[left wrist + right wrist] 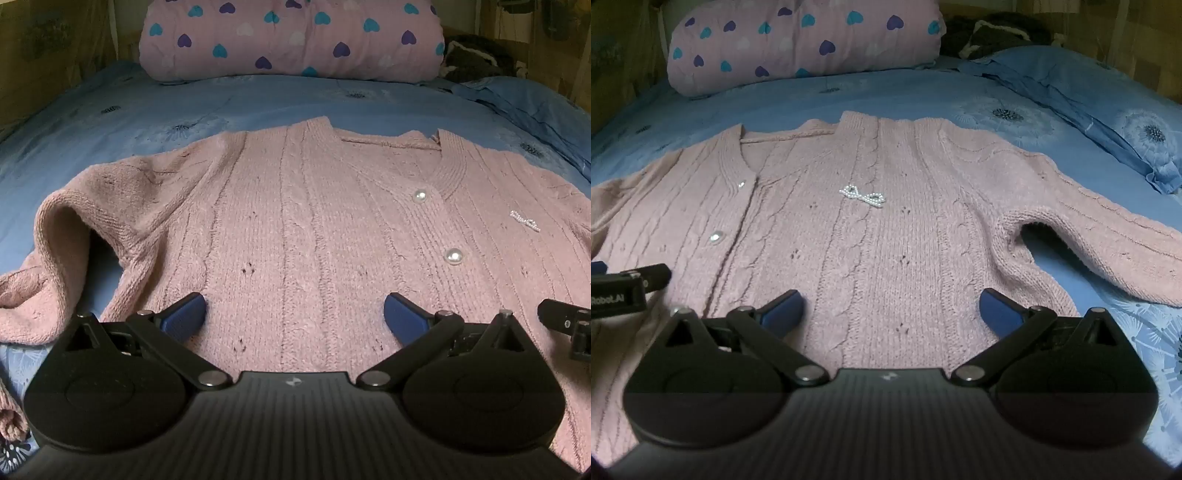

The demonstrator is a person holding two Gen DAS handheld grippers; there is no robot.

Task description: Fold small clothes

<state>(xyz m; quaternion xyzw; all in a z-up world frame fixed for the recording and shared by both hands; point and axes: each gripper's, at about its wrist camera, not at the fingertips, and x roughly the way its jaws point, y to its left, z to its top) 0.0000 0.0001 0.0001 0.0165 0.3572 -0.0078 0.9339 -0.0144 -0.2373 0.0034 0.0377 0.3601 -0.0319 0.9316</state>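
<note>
A pink knitted cardigan (295, 221) lies flat, front up, on the blue bedsheet (147, 107). It has pearl buttons (453, 256) and a small beaded bow (863, 195) on the chest. In the left wrist view its left sleeve (55, 258) is bunched at the side. The right wrist view shows the other sleeve (1108, 236) stretched out to the right. My left gripper (294, 314) hovers open over the cardigan's lower left half, nothing between its blue pads. My right gripper (891, 310) hovers open over the lower right half, also empty. Each gripper's tip shows at the other view's edge.
A pink rolled quilt with blue and purple hearts (288, 37) lies across the head of the bed. A dark bundle of fabric (476, 59) sits beside it. A blue pillow (1071, 99) lies at the right. Wooden walls close in both sides.
</note>
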